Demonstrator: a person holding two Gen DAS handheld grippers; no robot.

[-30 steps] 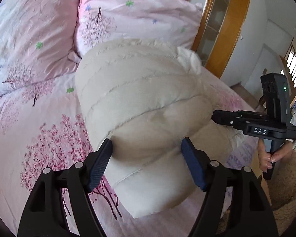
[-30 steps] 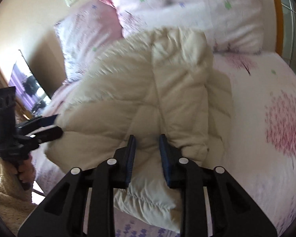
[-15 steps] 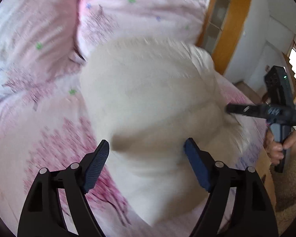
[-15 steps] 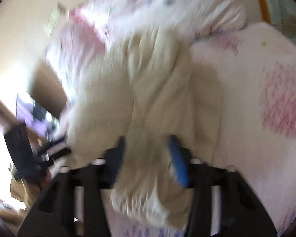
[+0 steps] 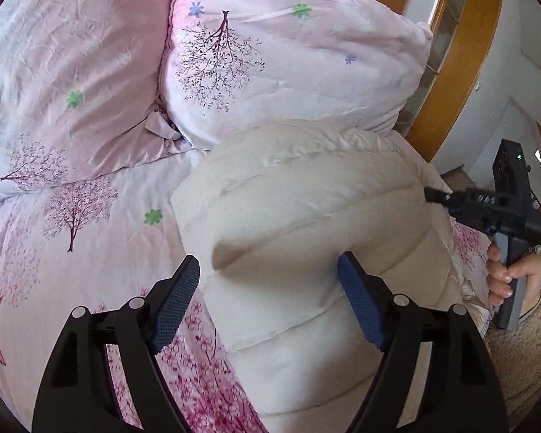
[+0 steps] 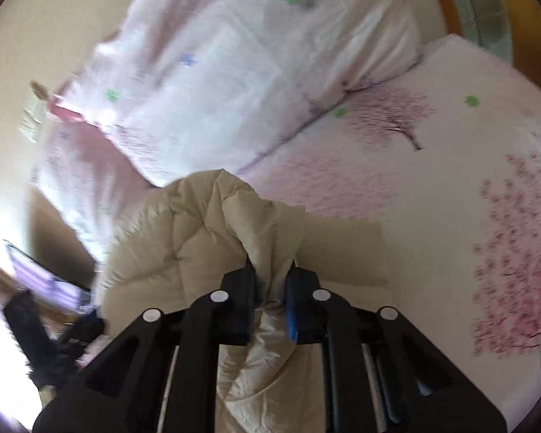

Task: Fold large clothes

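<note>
1. Left wrist view: there are no containers in sight; the carrier is a bed [image 5: 90, 238] with a pink tree-print sheet, and two matching pillows [image 5: 270, 57] lie against its head edge.
2. A cream quilted puffer jacket [image 5: 306, 238] lies bunched on the bed's right half, its far end touching the right-hand pillow and its near end reaching the foot edge.
3. The left gripper [image 5: 268, 299] is released, with its blue pads spread wide. The left pad sits just off the jacket's left flank over the sheet, and the right pad lies over the padded bulk; whether either touches the fabric cannot be told.
4. The jacket looks thick and puffy, with stitched channels running across it and one deep crease near the left pad.
5. At the bed's right edge the right gripper [image 5: 432, 195], held in a hand [image 5: 505, 274], meets the jacket's right side with its tips; from here its closure cannot be told.
6. Right wrist view (blurred): the right gripper [image 6: 270, 281] is clenched on a gathered fold of the jacket [image 6: 198, 238], with fabric pinched between the narrow-set pads and bulging up past the tips.
7. The rest of the jacket spreads to the left and below the jaws in rumpled beige quilting, close to the pillows [image 6: 234, 61], with the sheet [image 6: 469, 180] bare on the right.
8. The left gripper [image 6: 86, 328] shows dimly at the lower left, beside the jacket's edge.
</note>
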